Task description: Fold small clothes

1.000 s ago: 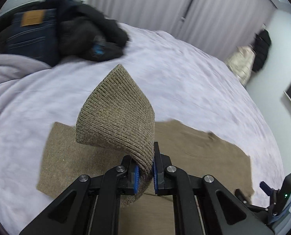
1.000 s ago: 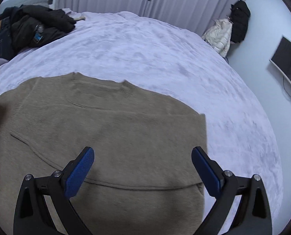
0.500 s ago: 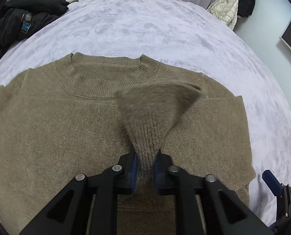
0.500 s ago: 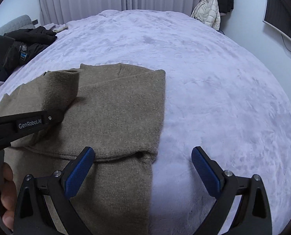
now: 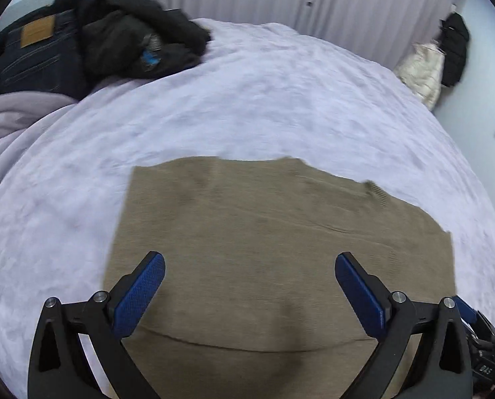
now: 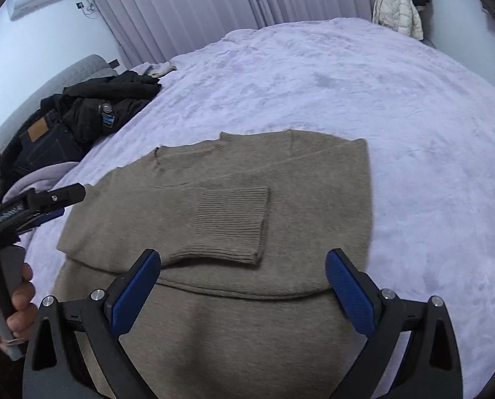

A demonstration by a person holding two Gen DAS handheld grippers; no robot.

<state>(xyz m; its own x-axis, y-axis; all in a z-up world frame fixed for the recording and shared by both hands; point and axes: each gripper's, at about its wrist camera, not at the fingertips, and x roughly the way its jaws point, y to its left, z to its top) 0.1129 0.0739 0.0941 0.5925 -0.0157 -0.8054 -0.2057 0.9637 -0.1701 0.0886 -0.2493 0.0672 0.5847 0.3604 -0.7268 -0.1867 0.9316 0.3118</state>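
Note:
A tan knit sweater (image 6: 214,199) lies flat on the lilac bed; it also fills the lower middle of the left wrist view (image 5: 264,249). One sleeve is folded across its body, its ribbed cuff (image 6: 231,222) lying on top. My left gripper (image 5: 247,286) is open and empty just above the sweater's lower part. It also shows at the left edge of the right wrist view (image 6: 48,202), held by a hand. My right gripper (image 6: 242,282) is open and empty, hovering over the sweater just below the cuff.
A pile of dark clothes and jeans (image 5: 81,43) sits at the far left of the bed (image 6: 397,116); it also shows in the right wrist view (image 6: 81,116). Curtains and hanging jackets (image 6: 397,6) stand behind. A lilac blanket (image 5: 14,116) bunches at the left.
My left gripper let go of the sleeve cuff, which now lies across the sweater, and drew back to the left. The right gripper stayed open and shifted over the sweater.

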